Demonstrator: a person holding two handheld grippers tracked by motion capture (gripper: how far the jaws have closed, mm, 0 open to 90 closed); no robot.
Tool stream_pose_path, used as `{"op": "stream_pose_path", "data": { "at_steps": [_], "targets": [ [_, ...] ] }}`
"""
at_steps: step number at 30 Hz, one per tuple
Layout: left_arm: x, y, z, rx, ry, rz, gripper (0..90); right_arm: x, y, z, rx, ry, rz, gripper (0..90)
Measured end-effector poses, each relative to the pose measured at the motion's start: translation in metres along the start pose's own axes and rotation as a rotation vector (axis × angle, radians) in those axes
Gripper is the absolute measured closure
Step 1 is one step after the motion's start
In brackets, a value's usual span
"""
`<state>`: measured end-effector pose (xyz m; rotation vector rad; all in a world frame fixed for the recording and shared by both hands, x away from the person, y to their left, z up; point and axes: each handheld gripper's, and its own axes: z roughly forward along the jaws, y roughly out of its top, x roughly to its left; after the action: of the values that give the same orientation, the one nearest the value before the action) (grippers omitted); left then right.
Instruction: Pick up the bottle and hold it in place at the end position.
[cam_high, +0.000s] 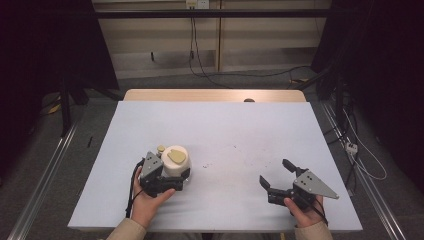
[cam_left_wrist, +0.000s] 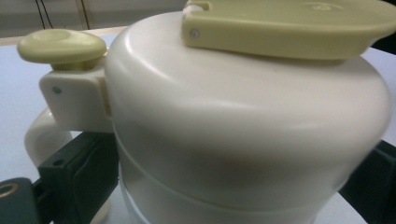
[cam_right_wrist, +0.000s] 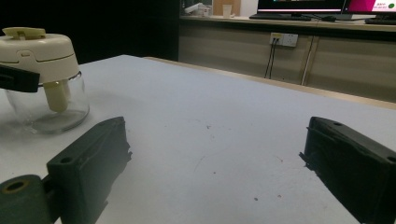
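A small glass pot (cam_high: 176, 159) with a cream lid, a pale yellow flap and a knob stands on the white tabletop (cam_high: 225, 125) at the front left. My left gripper (cam_high: 168, 175) has its jaws pressed on either side of the pot's lid (cam_left_wrist: 243, 116), one finger (cam_left_wrist: 77, 179) just under the handle. From the right gripper view the pot (cam_right_wrist: 44, 88) stands upright with that black finger (cam_right_wrist: 18, 78) across its lid. My right gripper (cam_high: 275, 171) rests at the front right, open, its jaws (cam_right_wrist: 215, 163) wide apart over bare table.
The tabletop's far wooden edge (cam_high: 215, 95) has a small dark knob (cam_high: 249, 100). Metal rails (cam_high: 45, 170) run along both sides on the floor, with cables (cam_high: 365, 160) at the right. A counter with monitors (cam_right_wrist: 303, 7) stands beyond.
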<state>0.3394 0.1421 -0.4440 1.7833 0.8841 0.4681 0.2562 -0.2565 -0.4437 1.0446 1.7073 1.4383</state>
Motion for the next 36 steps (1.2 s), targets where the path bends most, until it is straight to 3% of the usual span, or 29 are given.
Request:
{"op": "stream_pose_path", "data": {
  "at_steps": [6, 10, 17, 36],
  "targets": [
    [-0.0032, 0.0018, 0.0031, -0.005, 0.026, -0.02, 2.9, 0.0, -0.0001, 0.0, 0.0, 0.0, 0.002, 6.1],
    [-0.0041, 0.0033, 0.0043, -0.018, 0.04, -0.055, 3.6, -0.0001, -0.0006, 0.0012, 0.004, -0.001, -0.002, 6.1],
    [-0.0058, 0.0023, 0.0071, -0.01, 0.055, -0.025, 3.9, 0.0, -0.0001, 0.0007, 0.003, -0.002, -0.002, 6.1],
    [-0.0066, 0.0025, 0.007, -0.023, 0.06, -0.032, 5.6, -0.0004, -0.0004, 0.0004, 0.004, -0.002, 0.002, 6.3]
  ]
}}
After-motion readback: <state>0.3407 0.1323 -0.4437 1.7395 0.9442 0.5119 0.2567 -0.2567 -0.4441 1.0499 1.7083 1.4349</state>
